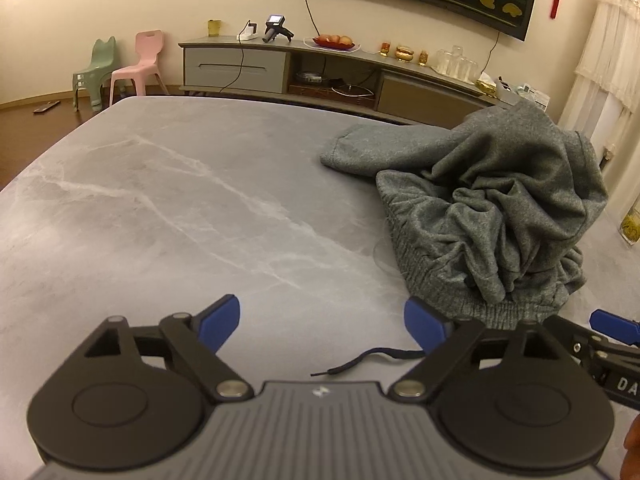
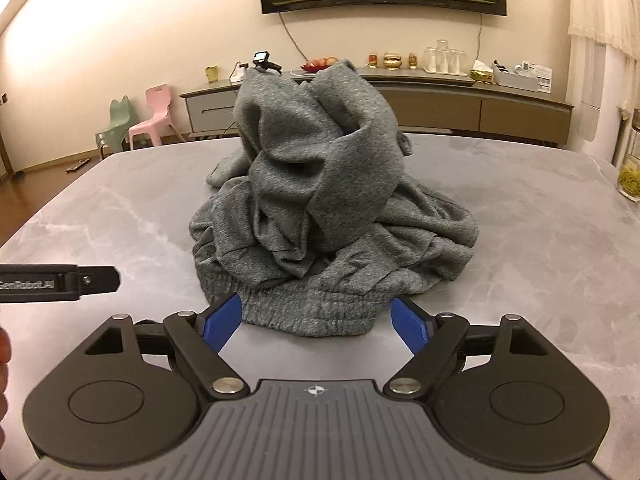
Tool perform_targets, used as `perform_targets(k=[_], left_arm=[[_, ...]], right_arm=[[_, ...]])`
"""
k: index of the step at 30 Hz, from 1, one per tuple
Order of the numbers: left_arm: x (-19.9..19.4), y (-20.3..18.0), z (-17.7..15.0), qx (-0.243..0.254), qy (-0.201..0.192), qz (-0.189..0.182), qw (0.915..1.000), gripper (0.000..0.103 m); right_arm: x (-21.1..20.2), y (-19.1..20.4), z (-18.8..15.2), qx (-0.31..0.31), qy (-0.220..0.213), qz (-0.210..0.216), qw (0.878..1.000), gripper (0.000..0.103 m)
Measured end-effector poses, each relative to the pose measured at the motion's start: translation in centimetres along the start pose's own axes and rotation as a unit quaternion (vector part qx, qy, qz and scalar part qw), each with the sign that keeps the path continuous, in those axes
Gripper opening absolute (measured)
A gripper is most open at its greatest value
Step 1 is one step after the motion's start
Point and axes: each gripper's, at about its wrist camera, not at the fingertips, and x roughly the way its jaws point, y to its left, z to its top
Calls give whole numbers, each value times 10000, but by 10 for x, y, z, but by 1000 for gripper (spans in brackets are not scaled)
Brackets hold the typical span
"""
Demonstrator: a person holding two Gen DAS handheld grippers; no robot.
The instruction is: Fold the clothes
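Note:
A crumpled grey sweat garment [image 1: 488, 208] [image 2: 320, 200] sits heaped on the grey marble table [image 1: 160, 200] [image 2: 540, 240], its elastic waistband toward me. A dark drawstring [image 1: 368, 360] trails from it onto the table. My left gripper [image 1: 322, 326] is open, with the blue right fingertip [image 1: 425, 326] touching the waistband's left end. My right gripper [image 2: 318, 320] is open too, its fingers on either side of the waistband's near edge, holding nothing. The right gripper shows at the far right in the left wrist view [image 1: 612, 330]; the left gripper's side [image 2: 60, 282] shows at the left in the right wrist view.
Beyond the table stands a long TV cabinet [image 1: 320, 68] [image 2: 480, 96] with glasses, fruit and small items. A pink chair [image 1: 140, 64] and a green chair [image 1: 94, 72] stand on the floor at back left. A glass jar [image 2: 630, 176] is at the table's right edge.

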Motion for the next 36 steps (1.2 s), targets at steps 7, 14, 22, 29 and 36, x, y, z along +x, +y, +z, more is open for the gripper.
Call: perform_targets(k=[7,14,22,29,36], left_arm=[[-6,2,8,-140,-22,-173,9997,96],[2,13,16,-289,-23,-154,9995,96],[16,22,18,-670,145,-285,9972,96],[33,10,14,-719,338,-449,9958,96],[66,-13,16,-432,101,-224,9988,91]], right_arm=[[22,0,43,-366,-322,-268,9985,93],[84,2,82,-590,194,-266,9977,30],[-5,23,88,-68,-189,1538,9879,10],[1,-6,94,-260,235,1636,9859,68],[73,-17,173,255,-20,1109,9935,85]])
